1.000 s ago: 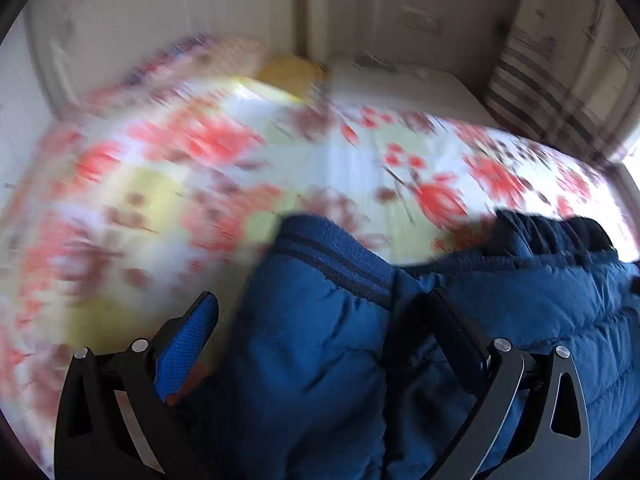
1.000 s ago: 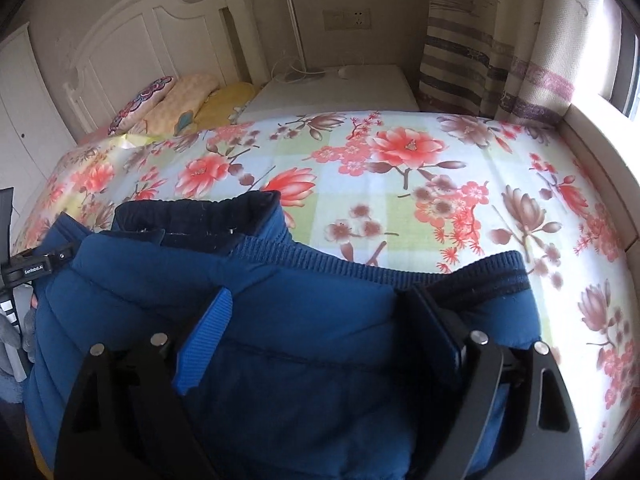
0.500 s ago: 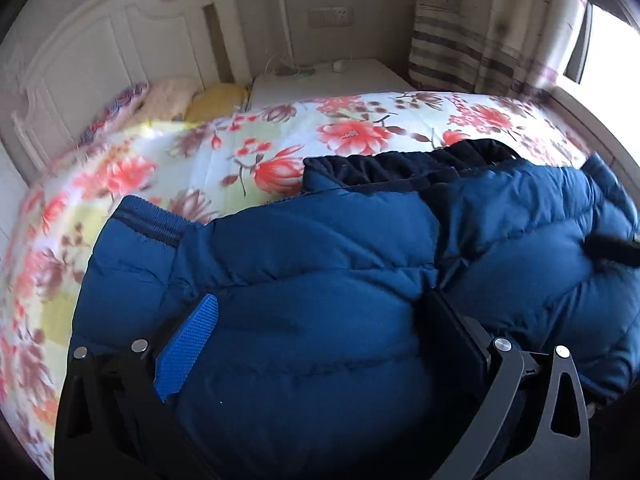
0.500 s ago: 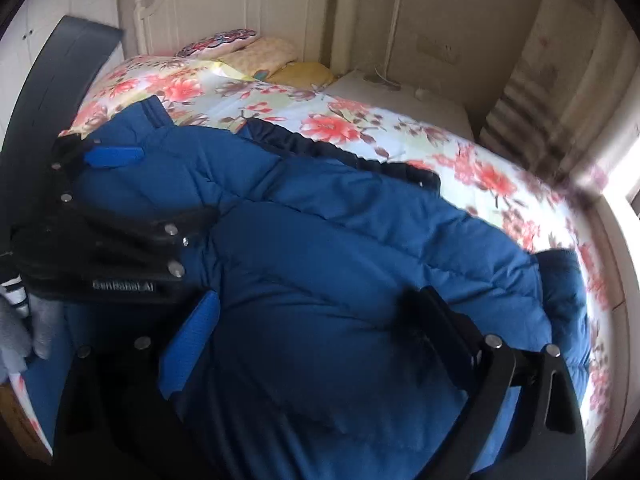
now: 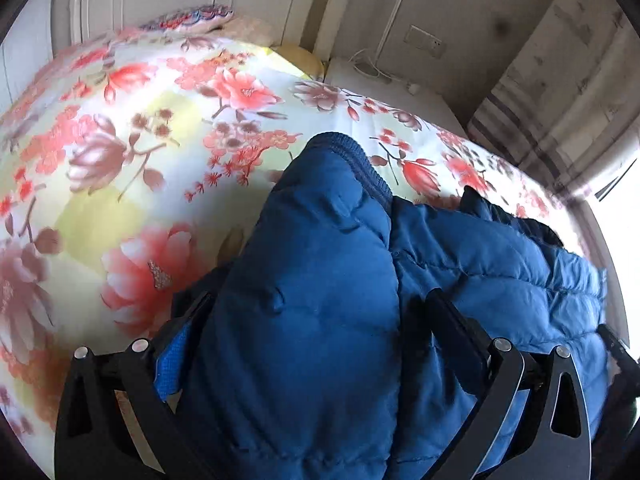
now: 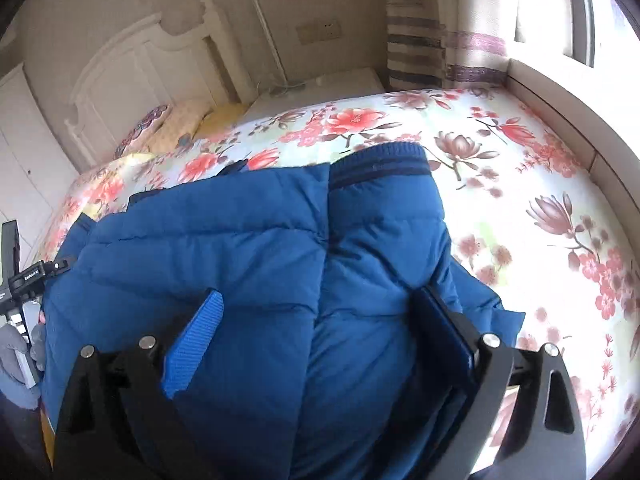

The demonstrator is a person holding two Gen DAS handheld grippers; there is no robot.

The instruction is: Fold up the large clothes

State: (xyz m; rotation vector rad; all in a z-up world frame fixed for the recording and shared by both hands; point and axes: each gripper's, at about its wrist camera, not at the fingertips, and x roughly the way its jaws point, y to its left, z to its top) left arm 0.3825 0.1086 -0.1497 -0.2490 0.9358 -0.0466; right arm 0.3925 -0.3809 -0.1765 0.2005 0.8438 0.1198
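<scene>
In the left wrist view, the left gripper point(image 5: 316, 344) fills the bottom of the frame with its jaws spread wide, and the padded blue jacket point(image 5: 320, 300) bulges up between them. The blue pad of the finger point(image 5: 172, 360) on the lower left is pressed against the puffed fabric; the dark finger on the right has cloth bunched around it too (whether the pads really pinch the jacket or only sit in its folds, I cannot tell). A ribbed cuff point(image 5: 352, 156) points toward the middle of the frame. The jacket lies across the lower right half of the picture on a flowered bedspread point(image 5: 132, 140), which takes up the left and centre. A white bedside table point(image 5: 384, 88) stands at the upper right, beside a striped curtain point(image 5: 520, 128).

In the right wrist view, the right gripper point(image 6: 320, 340) sits at the bottom, its jaws wide and closing slightly. The jacket point(image 6: 248, 248) lies between them — the blue pad on the left rests on the fabric without biting in. A striped ribbed hem point(image 6: 380, 164) shows at upper centre. The bedspread point(image 6: 540, 208) spreads to the right, a white headboard point(image 6: 136, 76) and pillows point(image 6: 176, 128) sit at the upper left, and the other gripper's black body point(image 6: 32, 276) peeks in at the left edge.
</scene>
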